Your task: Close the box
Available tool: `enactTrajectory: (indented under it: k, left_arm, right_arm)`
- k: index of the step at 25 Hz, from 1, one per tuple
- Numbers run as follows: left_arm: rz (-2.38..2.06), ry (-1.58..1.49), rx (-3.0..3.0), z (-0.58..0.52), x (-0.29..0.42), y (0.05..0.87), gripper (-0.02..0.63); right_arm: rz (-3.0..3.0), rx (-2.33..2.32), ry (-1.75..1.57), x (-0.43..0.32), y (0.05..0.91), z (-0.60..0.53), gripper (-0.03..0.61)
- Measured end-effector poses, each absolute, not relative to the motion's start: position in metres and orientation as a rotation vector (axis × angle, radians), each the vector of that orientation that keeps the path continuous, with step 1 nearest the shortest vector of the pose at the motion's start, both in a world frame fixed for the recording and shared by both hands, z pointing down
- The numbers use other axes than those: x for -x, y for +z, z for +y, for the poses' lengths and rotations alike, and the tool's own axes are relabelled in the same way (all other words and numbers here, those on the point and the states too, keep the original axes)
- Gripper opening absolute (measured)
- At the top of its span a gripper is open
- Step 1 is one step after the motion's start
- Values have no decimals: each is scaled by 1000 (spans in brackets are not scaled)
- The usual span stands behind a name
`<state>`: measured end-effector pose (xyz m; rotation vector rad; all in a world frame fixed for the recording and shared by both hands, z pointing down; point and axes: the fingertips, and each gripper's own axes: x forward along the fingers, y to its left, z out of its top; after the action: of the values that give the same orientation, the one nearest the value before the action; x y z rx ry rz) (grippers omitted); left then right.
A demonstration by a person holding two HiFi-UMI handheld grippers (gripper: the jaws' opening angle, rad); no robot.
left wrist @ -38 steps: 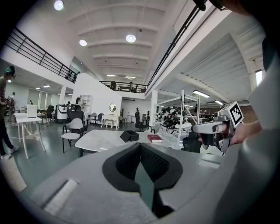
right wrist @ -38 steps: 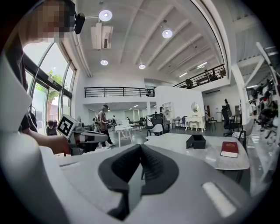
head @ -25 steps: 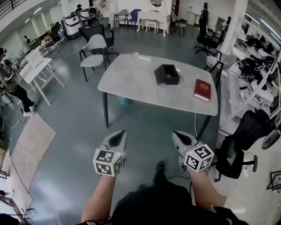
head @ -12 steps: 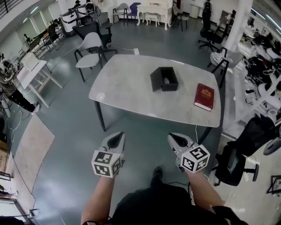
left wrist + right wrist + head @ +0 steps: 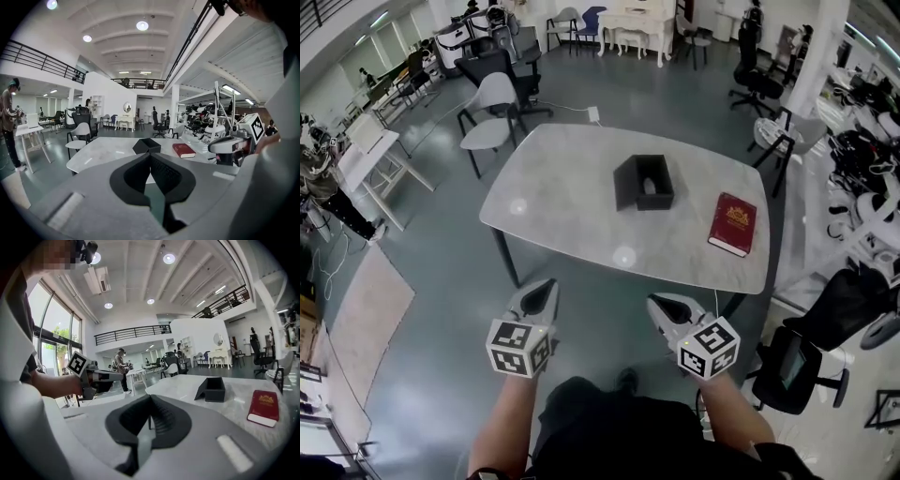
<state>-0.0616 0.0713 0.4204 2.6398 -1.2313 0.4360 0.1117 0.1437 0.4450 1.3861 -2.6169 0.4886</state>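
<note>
On the grey table [image 5: 572, 211] the black box [image 5: 643, 182] sits open and unreached, well apart from the left gripper [image 5: 544, 286] and right gripper [image 5: 656, 303], the 2 both pinched together on nothing.

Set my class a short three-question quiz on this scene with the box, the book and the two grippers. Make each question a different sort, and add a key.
1. True or false: the box on the table is already shut.
2. Where is the book? A) inside the box B) on the table, apart from the box C) on the floor
3. Fill in: the fingers of the left gripper and the right gripper are ___ and hold nothing.
Key: 1 false, it stands open; 2 B; 3 shut.
</note>
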Motion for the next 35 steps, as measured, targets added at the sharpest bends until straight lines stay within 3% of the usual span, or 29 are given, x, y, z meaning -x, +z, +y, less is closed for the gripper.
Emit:
enactTrajectory:
  k: [11, 25, 35]
  left_arm:
    - [-1183, 351, -2655, -11, 32, 429, 11]
    - [-1087, 329, -2660, -264, 53, 452, 11]
    - [-1039, 371, -2590, -315, 54, 493, 11]
  right_arm:
    - [-2543, -1394, 487, -135, 452, 80, 2]
    - [-2424, -1442, 515, -110, 465, -154, 1]
    - [-2378, -1425, 583, -113, 492, -216, 1]
